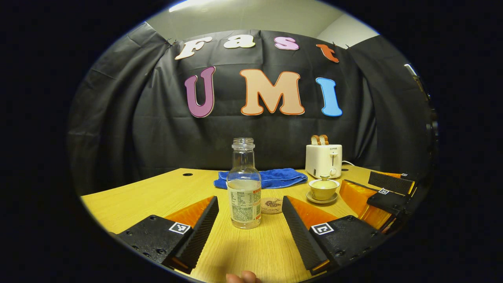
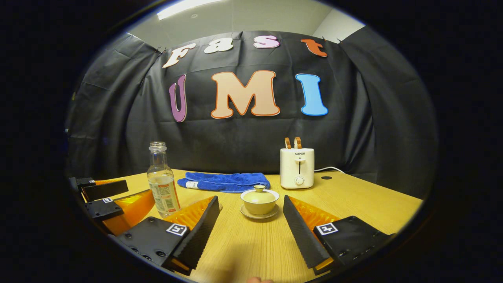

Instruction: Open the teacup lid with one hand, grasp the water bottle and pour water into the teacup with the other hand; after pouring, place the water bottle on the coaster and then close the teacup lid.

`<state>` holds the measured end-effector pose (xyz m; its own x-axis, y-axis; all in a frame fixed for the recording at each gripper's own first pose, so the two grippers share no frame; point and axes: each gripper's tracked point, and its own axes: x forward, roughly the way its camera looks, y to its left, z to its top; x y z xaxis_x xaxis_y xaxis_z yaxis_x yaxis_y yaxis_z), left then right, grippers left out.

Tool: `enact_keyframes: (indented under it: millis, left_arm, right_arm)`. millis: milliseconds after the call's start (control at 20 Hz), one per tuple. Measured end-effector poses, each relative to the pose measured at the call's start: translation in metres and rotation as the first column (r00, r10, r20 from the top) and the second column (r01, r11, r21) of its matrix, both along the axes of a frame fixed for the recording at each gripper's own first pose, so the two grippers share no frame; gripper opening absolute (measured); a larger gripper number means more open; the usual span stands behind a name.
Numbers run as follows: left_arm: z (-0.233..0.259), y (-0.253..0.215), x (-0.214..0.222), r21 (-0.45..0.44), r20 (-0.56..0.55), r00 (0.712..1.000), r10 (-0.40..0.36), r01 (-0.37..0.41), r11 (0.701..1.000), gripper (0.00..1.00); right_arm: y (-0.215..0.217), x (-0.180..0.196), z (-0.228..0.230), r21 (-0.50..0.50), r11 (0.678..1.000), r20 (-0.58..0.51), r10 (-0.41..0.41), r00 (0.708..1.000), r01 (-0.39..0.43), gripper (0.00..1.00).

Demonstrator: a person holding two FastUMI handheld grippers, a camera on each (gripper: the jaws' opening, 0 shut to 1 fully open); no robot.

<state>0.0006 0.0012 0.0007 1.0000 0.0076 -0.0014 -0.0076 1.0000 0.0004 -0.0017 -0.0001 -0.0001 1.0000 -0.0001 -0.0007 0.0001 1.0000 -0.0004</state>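
The left hand-held gripper [image 1: 249, 220] is spread wide, lined up on the uncapped water bottle [image 1: 244, 188] at centre frame. The right hand-held gripper [image 2: 251, 220], equally spread, faces the lidded teacup [image 2: 259, 200] mid-frame, suggesting one job each.

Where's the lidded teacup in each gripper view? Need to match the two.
Left gripper view: teacup sits right of centre, past this gripper's right finger, in front of the toaster.
Right gripper view: teacup sits at centre, on its saucer, between this gripper's two open fingers.
Shared landmark: the blue towel, lying behind and to the left of the teacup in both.
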Motion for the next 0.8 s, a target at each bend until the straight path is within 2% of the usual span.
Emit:
enact_keyframes:
  millis: [500, 800]
  left_arm:
    - [0.001, 0.001, 0.000, 0.001, 0.001, 1.000, 0.000, 0.000, 1.000, 0.95]
    - [0.001, 0.001, 0.000, 0.001, 0.001, 1.000, 0.000, 0.000, 1.000, 0.95]
  right_arm:
    - [0.000, 0.000, -0.001, 0.000, 1.000, 0.000, 0.000, 1.000, 0.000, 1.00]
    - [-0.004, 0.018, 0.000, 0.000, 1.000, 0.002, -0.021, 1.000, 0.021, 1.00]
